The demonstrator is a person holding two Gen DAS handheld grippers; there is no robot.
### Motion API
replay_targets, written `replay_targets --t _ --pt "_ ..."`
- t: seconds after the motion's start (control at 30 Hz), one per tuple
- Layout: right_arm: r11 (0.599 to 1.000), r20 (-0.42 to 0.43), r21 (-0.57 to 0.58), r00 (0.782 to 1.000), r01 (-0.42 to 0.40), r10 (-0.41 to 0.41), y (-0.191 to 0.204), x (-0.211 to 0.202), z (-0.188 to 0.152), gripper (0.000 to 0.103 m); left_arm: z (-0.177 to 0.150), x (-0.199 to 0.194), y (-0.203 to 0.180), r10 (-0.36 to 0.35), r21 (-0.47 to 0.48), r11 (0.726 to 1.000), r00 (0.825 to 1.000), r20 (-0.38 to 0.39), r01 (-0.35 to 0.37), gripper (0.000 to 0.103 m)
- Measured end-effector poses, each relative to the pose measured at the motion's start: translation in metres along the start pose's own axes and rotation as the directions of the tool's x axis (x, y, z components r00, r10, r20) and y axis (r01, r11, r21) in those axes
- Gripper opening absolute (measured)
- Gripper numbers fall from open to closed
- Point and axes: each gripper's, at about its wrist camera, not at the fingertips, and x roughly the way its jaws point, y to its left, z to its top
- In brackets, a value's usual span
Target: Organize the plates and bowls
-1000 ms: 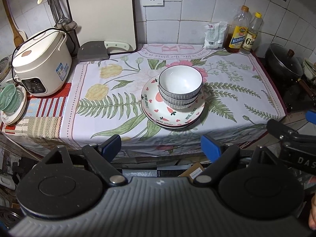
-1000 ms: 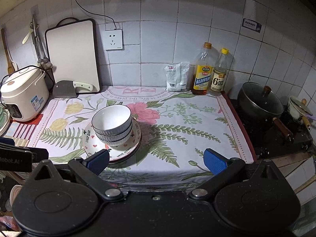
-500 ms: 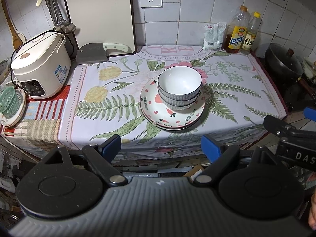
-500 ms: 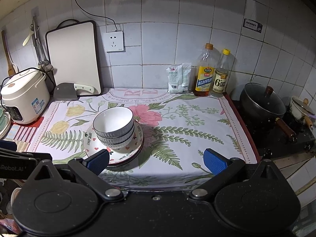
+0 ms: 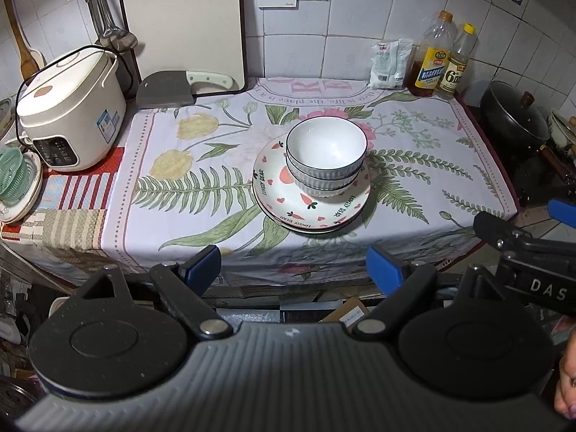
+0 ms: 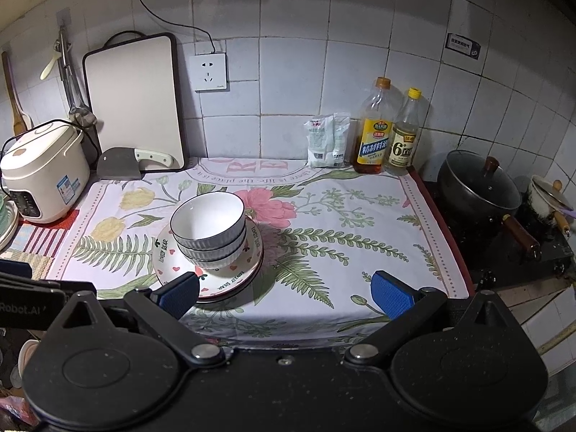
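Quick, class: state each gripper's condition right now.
Left gripper: open, holding nothing.
Right gripper: open, holding nothing.

White tiled wall point(image 6: 295, 82) carried a socket point(image 6: 210, 72); a floral cloth point(image 6: 360, 230) covered the counter; a cutting board point(image 6: 135, 100) leaned there.

The stacked bowls point(image 5: 327, 154) hide the centre of the plates point(image 5: 309, 208); plate count is indeterminate. The rice cooker point(image 6: 43, 172) is cut at the frame edge. Bottle label point(image 5: 431, 72) text is illegible.
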Motion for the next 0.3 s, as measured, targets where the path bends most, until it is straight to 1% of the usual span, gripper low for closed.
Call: replay_targets --t 0.3 --pt "1.0 -0.004 0.013 1.0 -0.001 0.001 0.0002 0.0008 0.0006 0.103 0.0038 -0.0013 -0.0023 -0.009 0.024 1.0 1.0 0.005 0.009 0.088"
